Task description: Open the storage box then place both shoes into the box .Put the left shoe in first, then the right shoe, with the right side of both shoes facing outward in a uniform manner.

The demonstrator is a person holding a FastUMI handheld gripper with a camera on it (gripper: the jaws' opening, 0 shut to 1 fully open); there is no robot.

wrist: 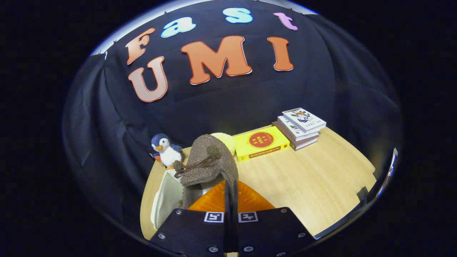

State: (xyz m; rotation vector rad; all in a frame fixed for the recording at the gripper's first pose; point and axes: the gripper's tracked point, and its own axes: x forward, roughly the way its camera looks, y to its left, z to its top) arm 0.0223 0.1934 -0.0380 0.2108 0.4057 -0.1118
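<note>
A brown fuzzy shoe (209,162) with a dark bow hangs just ahead of my fingers, lifted above the table. My gripper (231,192) is shut on the shoe's rim, both fingers pressed together with the rim between them. Below the shoe lies the storage box: its white wall (166,196) shows to the left of the fingers and its orange see-through flap (250,201) spreads out under them. A pale yellow rounded thing (225,140) peeks out behind the shoe; I cannot tell what it is.
A toy penguin (165,150) stands at the table's back left by the black cloth. A yellow book (262,142) lies beyond the shoe, with a stack of books (300,128) to its right. The wooden table (310,182) stretches out to the right.
</note>
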